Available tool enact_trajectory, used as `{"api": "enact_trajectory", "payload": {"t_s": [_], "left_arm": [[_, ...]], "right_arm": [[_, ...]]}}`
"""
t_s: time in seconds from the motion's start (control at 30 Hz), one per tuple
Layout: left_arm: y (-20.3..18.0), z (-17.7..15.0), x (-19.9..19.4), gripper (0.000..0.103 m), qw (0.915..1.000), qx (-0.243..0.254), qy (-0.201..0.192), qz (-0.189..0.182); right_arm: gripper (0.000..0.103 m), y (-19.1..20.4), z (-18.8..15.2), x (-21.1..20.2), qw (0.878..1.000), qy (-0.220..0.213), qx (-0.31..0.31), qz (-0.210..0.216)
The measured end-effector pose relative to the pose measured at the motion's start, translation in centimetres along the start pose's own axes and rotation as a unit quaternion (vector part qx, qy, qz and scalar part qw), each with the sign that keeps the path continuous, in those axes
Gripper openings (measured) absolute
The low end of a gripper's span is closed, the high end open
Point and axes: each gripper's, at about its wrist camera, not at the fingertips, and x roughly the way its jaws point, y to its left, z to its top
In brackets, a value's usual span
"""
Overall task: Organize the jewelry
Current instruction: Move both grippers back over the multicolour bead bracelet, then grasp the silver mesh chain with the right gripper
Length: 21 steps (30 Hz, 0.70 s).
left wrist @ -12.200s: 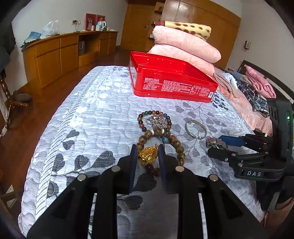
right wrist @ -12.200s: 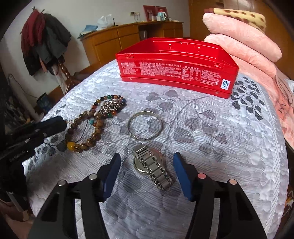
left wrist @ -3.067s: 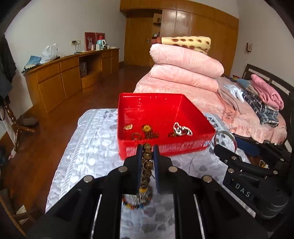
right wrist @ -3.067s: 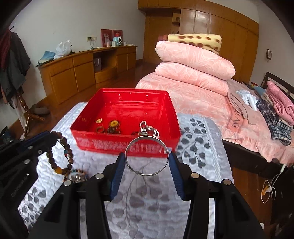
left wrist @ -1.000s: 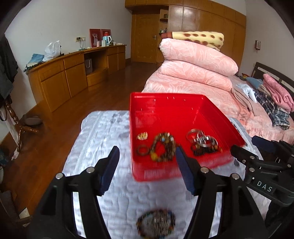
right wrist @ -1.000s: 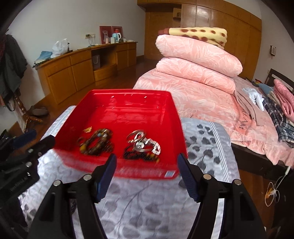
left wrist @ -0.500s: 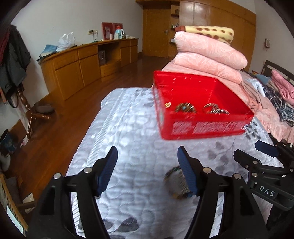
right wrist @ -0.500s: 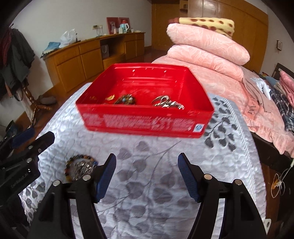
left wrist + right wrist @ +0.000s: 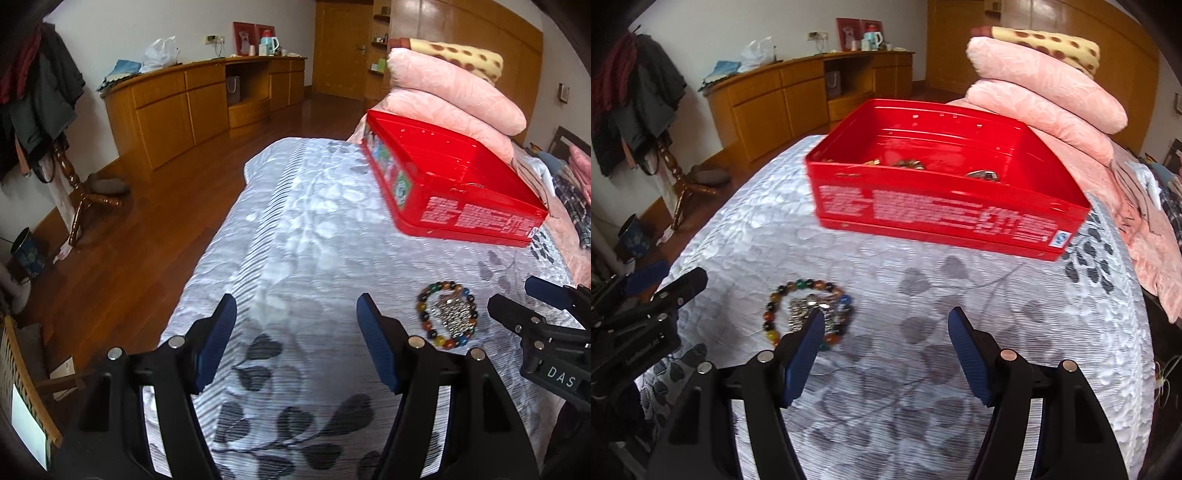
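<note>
A multicoloured bead bracelet (image 9: 447, 317) with a silver piece inside its ring lies on the grey leaf-patterned bedspread (image 9: 306, 236). It also shows in the right wrist view (image 9: 809, 310), just ahead of that gripper's left finger. The red tin box (image 9: 454, 192) stands further back on the bed; in the right wrist view the red box (image 9: 945, 199) holds several pieces of jewelry (image 9: 908, 163). My left gripper (image 9: 295, 343) is open and empty, left of the bracelet. My right gripper (image 9: 886, 347) is open and empty, right of the bracelet.
Pink folded quilts (image 9: 1045, 81) are stacked behind the box. A wooden sideboard (image 9: 199, 99) runs along the far wall, across a wooden floor (image 9: 147, 221). A coat stand (image 9: 70, 170) is at the left. The bed's left edge drops to the floor.
Both grippers have pulled back and down from the red box towards the near end of the bed. The bead bracelet is now closer in both views.
</note>
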Motion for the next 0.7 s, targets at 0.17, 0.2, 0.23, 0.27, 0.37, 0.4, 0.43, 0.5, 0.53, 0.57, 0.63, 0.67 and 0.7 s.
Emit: {"api": "enact_trajectory", "payload": {"t_s": [0.17, 0.2, 0.23, 0.27, 0.37, 0.4, 0.43, 0.5, 0.53, 0.57, 0.63, 0.67, 0.7], "left_arm": [[0.7, -0.4, -0.3, 0.068, 1.0, -0.001, 0.0, 0.001], [0.7, -0.3, -0.3, 0.068, 1.0, -0.001, 0.0, 0.001], [0.8, -0.3, -0.4, 0.069, 1.0, 0.0, 0.0, 0.002], [0.9, -0.3, -0.4, 0.068, 1.0, -0.001, 0.0, 0.003], [1.2, -0.4, -0.3, 0.068, 1.0, -0.002, 0.003, 0.003], [1.3, -0.4, -0.3, 0.069, 1.0, -0.003, 0.003, 0.003], [1.4, -0.4, -0.3, 0.069, 1.0, -0.004, 0.003, 0.003], [1.6, -0.4, -0.3, 0.068, 1.0, -0.005, 0.003, 0.002], [1.7, -0.4, -0.3, 0.068, 1.0, -0.006, 0.003, 0.001], [1.7, -0.4, -0.3, 0.069, 1.0, -0.007, 0.003, 0.0], [1.8, -0.4, -0.3, 0.069, 1.0, -0.008, 0.004, -0.001], [1.9, -0.4, -0.2, 0.069, 1.0, -0.008, 0.005, -0.002], [1.8, -0.4, -0.2, 0.069, 1.0, -0.007, 0.005, -0.003]], "right_arm": [[0.042, 1.5, 0.1, 0.3, 1.0, 0.007, -0.014, 0.026], [0.04, 1.8, 0.1, 0.4, 0.999, 0.009, -0.015, 0.03], [0.038, 2.0, 0.2, 0.6, 0.999, 0.01, -0.018, 0.033], [0.037, 2.3, 0.2, 0.8, 0.999, 0.013, -0.021, 0.034], [0.037, 2.8, 0.3, 1.3, 0.999, 0.02, -0.025, 0.033], [0.037, 3.0, 0.3, 1.7, 0.999, 0.024, -0.026, 0.032], [0.037, 3.1, 0.3, 1.8, 0.999, 0.027, -0.026, 0.032], [0.037, 3.1, 0.3, 2.0, 0.999, 0.029, -0.026, 0.032], [0.037, 3.2, 0.4, 2.1, 0.999, 0.029, -0.027, 0.031], [0.037, 3.2, 0.4, 2.1, 0.999, 0.03, -0.027, 0.031], [0.04, 3.4, 0.4, 2.3, 0.999, 0.033, -0.03, 0.029], [0.04, 3.5, 0.4, 2.3, 0.999, 0.034, -0.031, 0.028], [0.041, 3.7, 0.4, 2.4, 0.998, 0.037, -0.036, 0.025]]}}
